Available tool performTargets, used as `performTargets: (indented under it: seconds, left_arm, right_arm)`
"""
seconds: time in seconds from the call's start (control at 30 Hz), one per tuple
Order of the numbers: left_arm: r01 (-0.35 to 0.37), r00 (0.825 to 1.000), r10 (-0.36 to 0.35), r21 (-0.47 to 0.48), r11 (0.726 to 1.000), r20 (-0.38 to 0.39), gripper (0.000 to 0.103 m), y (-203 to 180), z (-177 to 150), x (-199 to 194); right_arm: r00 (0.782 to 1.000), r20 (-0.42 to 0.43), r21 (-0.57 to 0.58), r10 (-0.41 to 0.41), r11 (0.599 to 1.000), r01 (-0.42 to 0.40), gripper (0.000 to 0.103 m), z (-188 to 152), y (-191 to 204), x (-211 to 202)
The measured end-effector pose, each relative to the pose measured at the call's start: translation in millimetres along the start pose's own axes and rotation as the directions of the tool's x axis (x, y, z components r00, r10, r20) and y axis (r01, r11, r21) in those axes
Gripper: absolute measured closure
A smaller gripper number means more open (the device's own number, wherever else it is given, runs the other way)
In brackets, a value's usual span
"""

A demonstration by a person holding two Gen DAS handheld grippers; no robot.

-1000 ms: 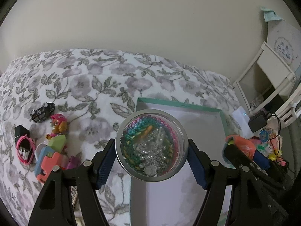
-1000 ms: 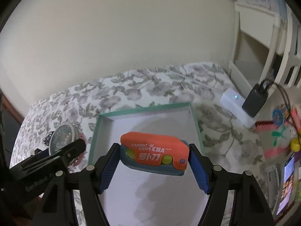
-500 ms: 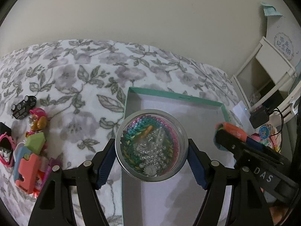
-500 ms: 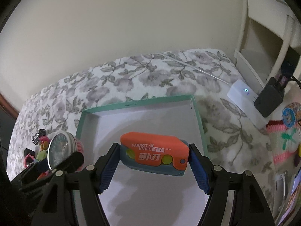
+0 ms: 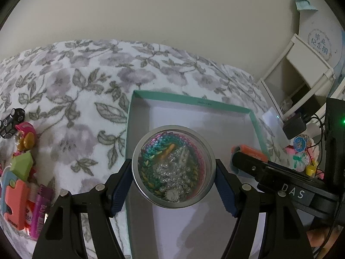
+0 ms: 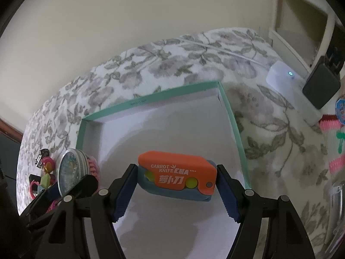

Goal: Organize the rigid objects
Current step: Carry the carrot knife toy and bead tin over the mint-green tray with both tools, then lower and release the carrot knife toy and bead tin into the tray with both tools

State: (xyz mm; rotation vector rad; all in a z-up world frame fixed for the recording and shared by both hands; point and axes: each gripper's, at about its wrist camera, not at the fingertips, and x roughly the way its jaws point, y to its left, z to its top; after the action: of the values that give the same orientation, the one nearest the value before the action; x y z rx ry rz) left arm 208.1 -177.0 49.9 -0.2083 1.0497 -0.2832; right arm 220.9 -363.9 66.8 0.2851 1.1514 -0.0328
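Biggest change vs 1 s back: both grippers have come down toward the teal-rimmed box point(image 5: 189, 102) – it fills more of each view now, and the flowered blanket point(image 5: 71, 82) takes up less. Reads as the final lowering before set-down; nothing lies in the box yet, so the sorting looks early.

Left gripper point(image 5: 173, 185) is clamped on the round tin point(image 5: 173, 169) w/ clear lid – beads and coloured braid inside – hanging over the box's left half, not yet touching the floor as far as I can tell. Right gripper point(image 6: 176, 188) is clamped on the orange carrot-knife toy point(image 6: 176, 174), held by its 2 ends, over the box's middle. Grip width same as before on both, no slip seen.

Surface: soft blanket, box sits flat on it. Room: plain wall behind, white shelf unit point(image 5: 301, 73) at right, white charger block point(image 6: 282, 75) w/ a lit dot beside a black adapter point(image 6: 321, 88).

Small stuff left outside the box – toy pup figure point(image 5: 24, 139), black toy car point(image 5: 11, 122), green block point(image 5: 21, 166), coral piece point(image 5: 15, 205), purple tube point(image 5: 41, 211).
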Motion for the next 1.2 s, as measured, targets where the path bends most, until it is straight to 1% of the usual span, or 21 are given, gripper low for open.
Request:
performTargets:
  seconds: [0.2,0.5,0.6,0.73,0.87,1.07,1.2]
  left_arm:
    - [0.008,1.000,-0.008,0.000,1.000,-0.027,0.029,0,-2,5]
    - [0.018,0.999,-0.019,-0.005,1.000,-0.045,0.029,0,-2,6]
    - [0.035,0.999,-0.035,-0.005,0.999,-0.037,0.029,-1,-1,3]
    - [0.040,0.999,-0.040,0.006,0.999,-0.029,0.029,-4,1,-2]
    - [0.046,0.998,-0.046,-0.009,0.999,-0.031,0.029,-2,2,-4]
    - [0.037,0.999,-0.037,-0.029,0.999,-0.019,0.029,2,6,-12]
    - [0.030,1.000,-0.030,-0.047,0.998,-0.007,0.029,7,8,-18]
  right_arm:
    - [0.999,-0.033,-0.002,-0.007,1.000,0.007,0.028,-4,-3,7]
    - [0.999,-0.047,-0.014,-0.015,1.000,0.015,0.028,-4,-2,8]
    - [0.999,-0.051,-0.021,-0.015,1.000,0.014,0.028,-3,-2,8]
    - [0.998,-0.069,-0.026,-0.008,1.000,0.006,0.028,-4,-1,10]
    - [0.997,-0.077,-0.041,-0.012,0.999,0.009,0.028,-5,2,11]
    - [0.997,-0.082,-0.039,-0.007,0.999,0.004,0.028,-5,1,11]
    - [0.998,-0.067,-0.039,0.003,0.999,-0.005,0.027,-4,0,7]
